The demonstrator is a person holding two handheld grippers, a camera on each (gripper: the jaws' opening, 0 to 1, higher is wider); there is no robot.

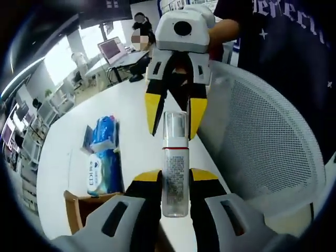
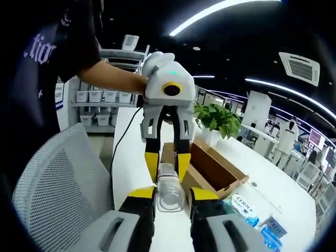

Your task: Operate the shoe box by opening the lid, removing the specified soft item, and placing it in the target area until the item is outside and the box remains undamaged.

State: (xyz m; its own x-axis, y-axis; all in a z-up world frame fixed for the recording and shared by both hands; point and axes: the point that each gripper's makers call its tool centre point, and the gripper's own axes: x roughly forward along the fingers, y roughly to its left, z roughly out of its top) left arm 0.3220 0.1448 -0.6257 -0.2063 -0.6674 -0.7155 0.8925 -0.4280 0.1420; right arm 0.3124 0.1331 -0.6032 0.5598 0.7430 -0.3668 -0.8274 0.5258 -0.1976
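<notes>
White table (image 1: 131, 100) runs through an open office, a mesh chair (image 1: 262, 142) beside it. Above the table, the left gripper (image 1: 173, 176) clamps a clear bottle (image 1: 174, 168) by its body, while the right gripper (image 2: 172, 195) closes around its cap end. The open shoe box (image 2: 210, 168) sits on the table beside wipe packs (image 1: 102, 157).

My left gripper (image 1: 175, 181) had black jaws tipped in yellow, rising from pale grey moulded shells with dark slots. My right gripper (image 2: 172, 195) matched it. I wore a dark navy short-sleeved T-shirt (image 1: 283, 31) with pale lettering.
</notes>
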